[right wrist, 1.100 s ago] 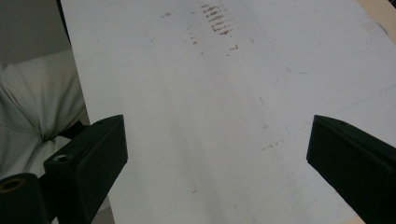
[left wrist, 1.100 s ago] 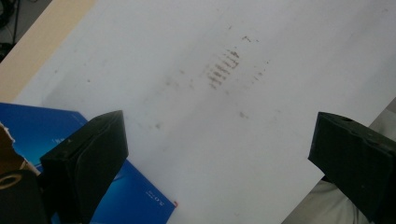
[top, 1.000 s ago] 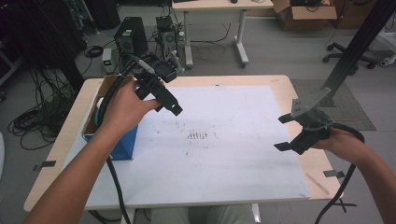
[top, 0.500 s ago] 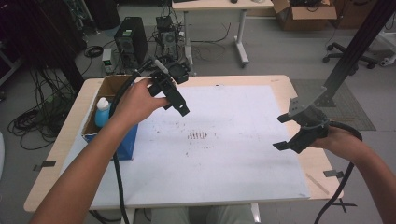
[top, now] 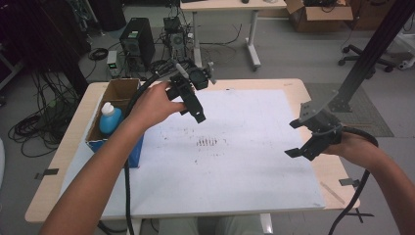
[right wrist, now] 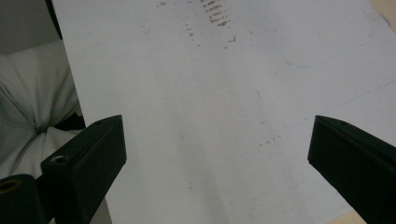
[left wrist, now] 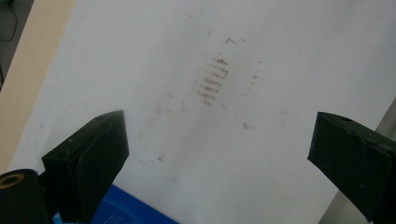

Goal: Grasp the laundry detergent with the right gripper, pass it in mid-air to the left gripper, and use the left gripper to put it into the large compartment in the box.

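While both my left gripper and right gripper gape wide and empty, nearest item: plastic bottle, boxed; light, slippery, best gripped around its body.

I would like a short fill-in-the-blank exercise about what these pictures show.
1. The blue bottle stands inside a cardboard ____.
2. The jaws of the left gripper are ____.
3. The brown marks lie on a ____ sheet.
4. The right gripper holds ____.

Missing words: box; open; white; nothing
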### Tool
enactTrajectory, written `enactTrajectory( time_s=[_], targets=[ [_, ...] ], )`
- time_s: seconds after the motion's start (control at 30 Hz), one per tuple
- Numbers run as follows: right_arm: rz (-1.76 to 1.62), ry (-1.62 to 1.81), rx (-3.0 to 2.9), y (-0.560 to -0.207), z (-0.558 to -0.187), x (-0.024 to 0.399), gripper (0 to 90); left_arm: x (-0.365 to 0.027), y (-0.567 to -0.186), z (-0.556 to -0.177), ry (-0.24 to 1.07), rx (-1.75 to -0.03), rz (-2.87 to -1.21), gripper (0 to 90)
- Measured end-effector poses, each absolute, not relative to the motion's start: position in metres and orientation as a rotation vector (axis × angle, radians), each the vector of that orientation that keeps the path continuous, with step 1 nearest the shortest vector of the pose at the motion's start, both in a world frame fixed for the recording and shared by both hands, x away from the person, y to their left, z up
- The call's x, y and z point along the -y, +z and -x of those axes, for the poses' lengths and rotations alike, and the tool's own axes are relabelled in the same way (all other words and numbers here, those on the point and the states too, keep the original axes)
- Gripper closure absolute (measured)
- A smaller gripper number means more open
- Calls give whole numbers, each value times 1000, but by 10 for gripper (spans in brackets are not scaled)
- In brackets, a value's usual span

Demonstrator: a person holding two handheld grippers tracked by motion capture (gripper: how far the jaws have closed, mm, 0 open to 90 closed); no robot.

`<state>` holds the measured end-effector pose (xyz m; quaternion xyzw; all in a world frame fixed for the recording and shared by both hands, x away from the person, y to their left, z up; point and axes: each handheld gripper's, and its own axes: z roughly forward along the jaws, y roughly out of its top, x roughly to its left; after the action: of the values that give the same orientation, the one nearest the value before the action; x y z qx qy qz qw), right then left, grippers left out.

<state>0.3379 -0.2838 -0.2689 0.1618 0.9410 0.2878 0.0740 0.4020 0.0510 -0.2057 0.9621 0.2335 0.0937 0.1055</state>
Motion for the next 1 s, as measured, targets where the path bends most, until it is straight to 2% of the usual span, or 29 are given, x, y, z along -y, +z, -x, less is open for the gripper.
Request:
enactTrajectory(
  time_s=[1.0],
  targets=[
    [-466,807,-2838,-263,-346,278,39,-17,-214,-406,293,-548,-2916,54]
  ],
)
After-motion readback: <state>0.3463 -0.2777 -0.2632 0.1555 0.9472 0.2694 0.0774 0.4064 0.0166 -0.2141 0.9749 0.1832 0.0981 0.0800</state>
